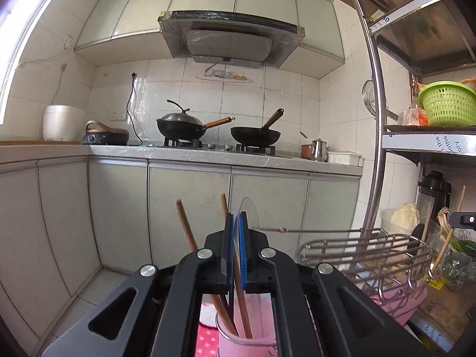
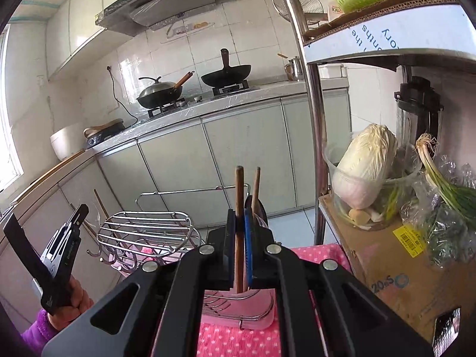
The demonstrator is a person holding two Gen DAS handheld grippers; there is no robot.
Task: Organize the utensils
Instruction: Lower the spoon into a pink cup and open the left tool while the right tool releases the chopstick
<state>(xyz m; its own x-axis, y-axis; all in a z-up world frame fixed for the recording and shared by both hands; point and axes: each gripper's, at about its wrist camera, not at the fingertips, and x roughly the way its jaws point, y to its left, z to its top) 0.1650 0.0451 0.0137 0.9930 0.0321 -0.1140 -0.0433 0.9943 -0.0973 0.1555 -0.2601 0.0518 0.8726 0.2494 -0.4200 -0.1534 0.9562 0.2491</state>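
left gripper [image 1: 237,232] held nearly level, aimed at the far cabinet doors, jaws clenched on a clear flat utensil [image 1: 248,212] whose rounded end rises above the blue pads [image 1: 242,238]. long axis close to upright, lower part hidden. just left of the jaws, two wooden chopsticks [image 1: 186,226] leaning up and left, feet down in a pink holder [image 1: 247,343] directly below the jaws. right of the jaws, a wire rack [image 1: 363,253] over pink plastic. seen from the right wrist: purple sleeve [image 2: 38,327] and hand [image 2: 78,297] gripping the tool's black handle at far left.

right gripper [image 2: 240,232] tipped somewhat downward, jaws clenched on a brown wooden chopstick [image 2: 239,196]. long axis upright, top end well above the pads, lower end dropping between the jaws toward the pink holder [image 2: 238,309] below. second, paler stick [image 2: 255,187] just right of it, behind the blue pad; cannot tell if gripped. right of the jaws, a cabbage [image 2: 366,163] on the shelf.
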